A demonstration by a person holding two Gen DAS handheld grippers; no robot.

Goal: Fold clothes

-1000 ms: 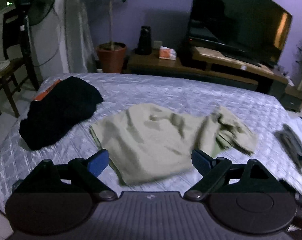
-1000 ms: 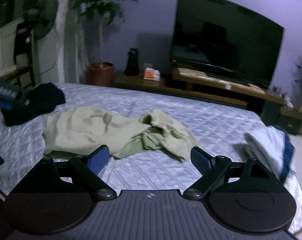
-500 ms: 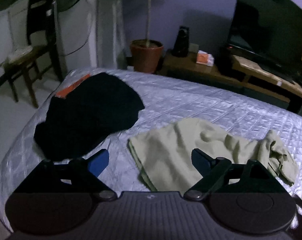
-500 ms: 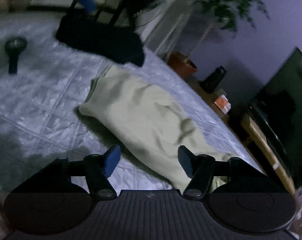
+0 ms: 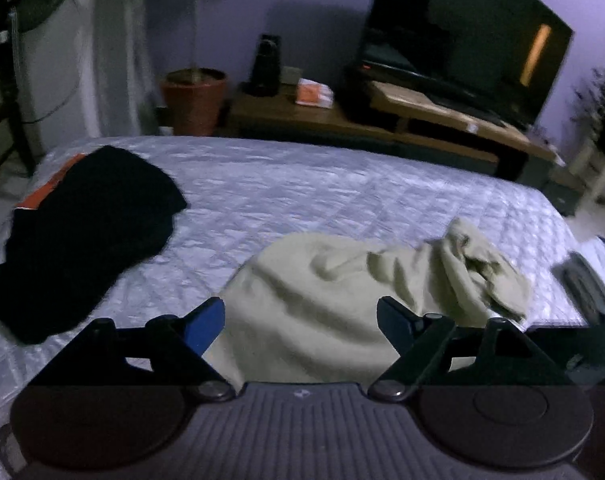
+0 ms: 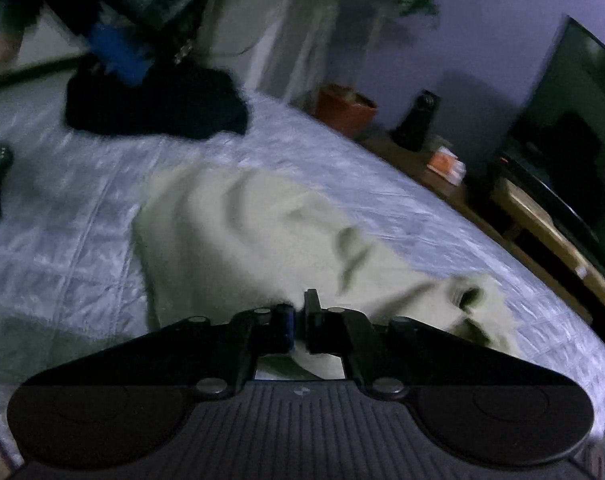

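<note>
Silvery quilted satin covers the bed (image 5: 322, 184), which fills the near and middle ground of both wrist views in dim bluish light. Nearest in the left wrist view, the left claw (image 5: 300, 320) stands wide apart, having just narrowed a little, with nothing between its blue pads; the near edge of a pale olive garment (image 5: 322, 312) lies just beyond it. In the right wrist view, the right claw (image 6: 298, 320) has just drawn together at 6 o'clock, and the garment's fabric (image 6: 242, 240) seems pinched between its tips. The garment sprawls crumpled across the bed's middle, bunched toward 3 o'clock. At 9 o'clock in the left view lies a black garment (image 5: 82, 240), well apart from the olive one, with something orange (image 5: 42, 192) under its far edge. Beyond the bed, at 12 o'clock, a low wooden media unit (image 5: 442, 120) carries a large dark television (image 5: 462, 48) and a small black speaker-like object (image 5: 266, 64). At 11 o'clock stands a terracotta plant pot (image 5: 194, 96).
</note>
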